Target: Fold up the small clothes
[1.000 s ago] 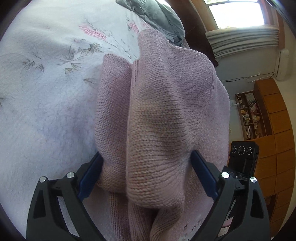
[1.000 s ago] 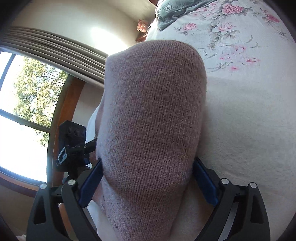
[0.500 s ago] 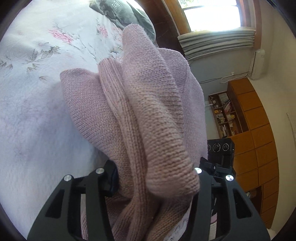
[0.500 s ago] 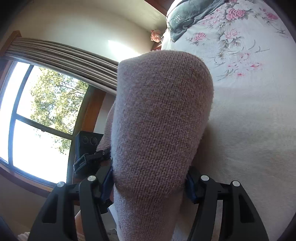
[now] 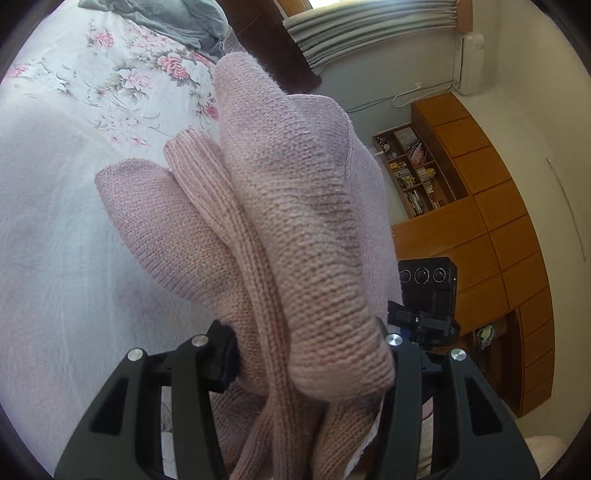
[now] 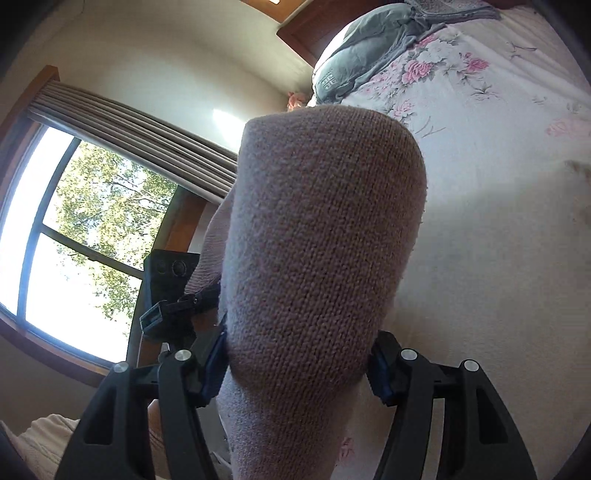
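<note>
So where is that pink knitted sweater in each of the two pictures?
Left wrist: the pink sweater fills the centre, bunched between the left gripper.
Right wrist: it fills the centre, in the right gripper.
Shared landmark: the grey pillow.

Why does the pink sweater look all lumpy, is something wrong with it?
Nothing looks torn or dirty. The pink sweater is bunched in thick uneven folds because the left gripper and right gripper are both clamped on it, holding it up above the flowered bedspread. It is not laid flat yet.

No readable text or labels anywhere.
</note>
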